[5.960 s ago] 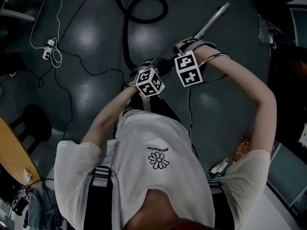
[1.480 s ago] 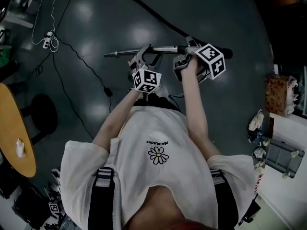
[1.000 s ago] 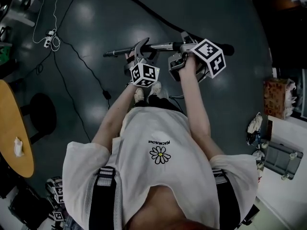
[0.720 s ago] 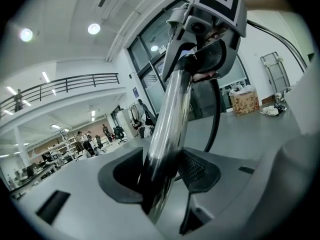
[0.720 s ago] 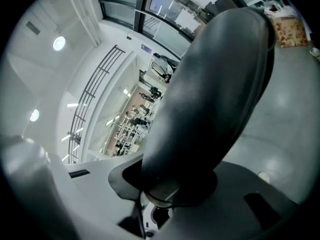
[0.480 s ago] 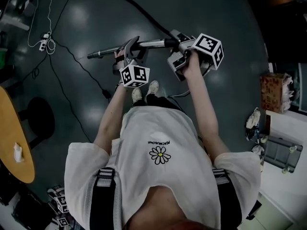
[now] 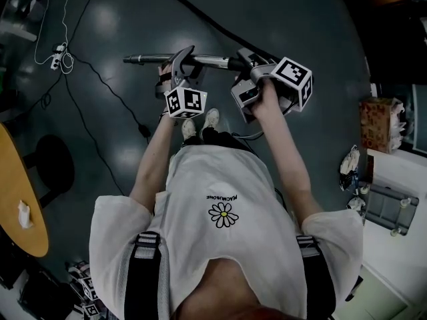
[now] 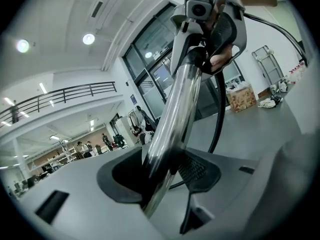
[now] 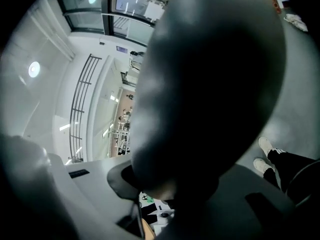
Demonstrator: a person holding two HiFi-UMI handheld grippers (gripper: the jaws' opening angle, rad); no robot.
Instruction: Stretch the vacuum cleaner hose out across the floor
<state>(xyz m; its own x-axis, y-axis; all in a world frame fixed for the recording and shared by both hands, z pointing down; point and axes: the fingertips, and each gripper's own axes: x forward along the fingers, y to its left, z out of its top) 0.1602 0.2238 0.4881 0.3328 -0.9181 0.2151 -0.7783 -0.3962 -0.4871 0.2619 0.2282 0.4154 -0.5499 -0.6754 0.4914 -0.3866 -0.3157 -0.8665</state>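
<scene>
Jaws: left gripper [image 7: 179, 64] clamps metal tube [image 8: 172, 119] | right gripper [image 7: 248, 62] clamps black handle [image 9: 210, 84]

Round wooden table [image 7: 20, 205] at left, black stool [image 7: 52, 160] beside it; white power strip [image 7: 58, 49], cardboard box [image 7: 377, 122] far right

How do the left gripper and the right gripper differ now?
The left gripper clamps the shiny metal tube; the right gripper clamps the dark handle. The left gripper sits nearer the tube's free tip, the right gripper nearer the black hose. Both grip the same wand.
</scene>
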